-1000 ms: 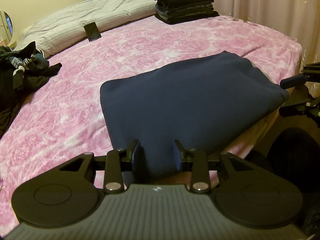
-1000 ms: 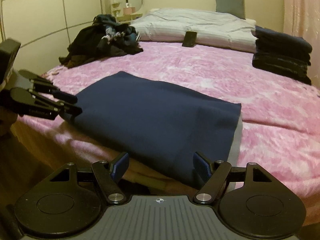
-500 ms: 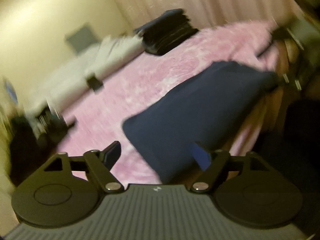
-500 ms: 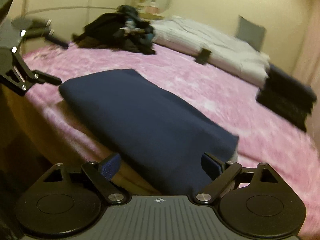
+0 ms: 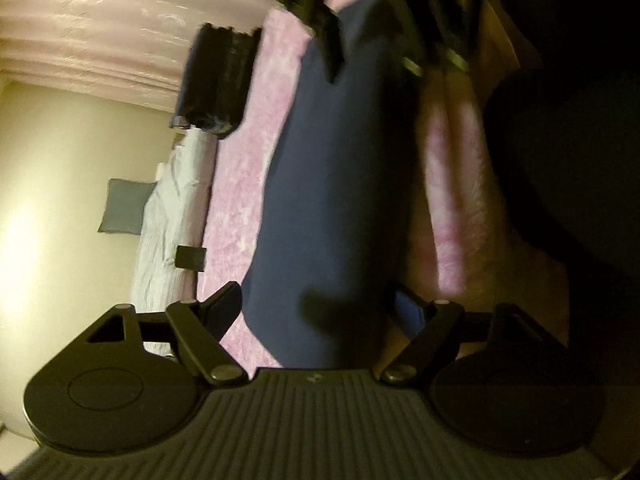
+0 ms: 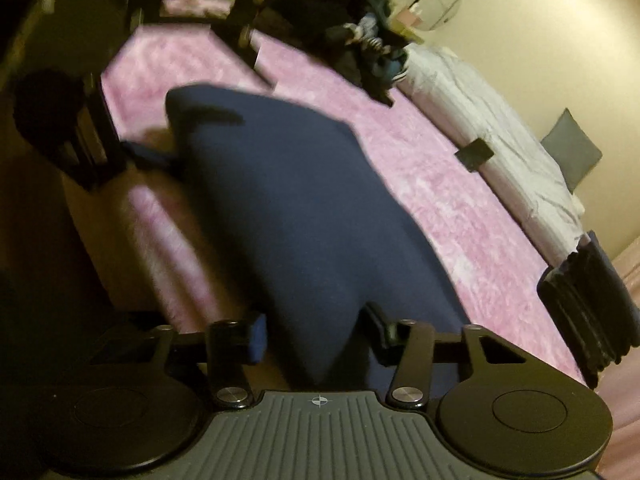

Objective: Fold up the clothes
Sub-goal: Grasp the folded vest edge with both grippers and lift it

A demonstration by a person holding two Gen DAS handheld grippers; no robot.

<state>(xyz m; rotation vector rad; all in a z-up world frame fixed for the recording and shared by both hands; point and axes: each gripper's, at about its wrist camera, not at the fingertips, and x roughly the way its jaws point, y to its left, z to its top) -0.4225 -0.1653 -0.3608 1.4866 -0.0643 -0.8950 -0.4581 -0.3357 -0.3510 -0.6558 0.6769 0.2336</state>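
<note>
Along the bed edge, both hand-held grippers (image 5: 318,308) (image 6: 316,332) wide at opposite ends of folded navy garment (image 6: 304,208).

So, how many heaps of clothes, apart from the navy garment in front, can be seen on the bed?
2. A folded dark stack lies at the bed's far side by the curtain; an unfolded dark pile lies by the mirror. More may be hidden outside the views.

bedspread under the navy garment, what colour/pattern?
Pink with a mottled whitish pattern, the bedspread shows best in the right wrist view, beneath the navy garment.
</note>
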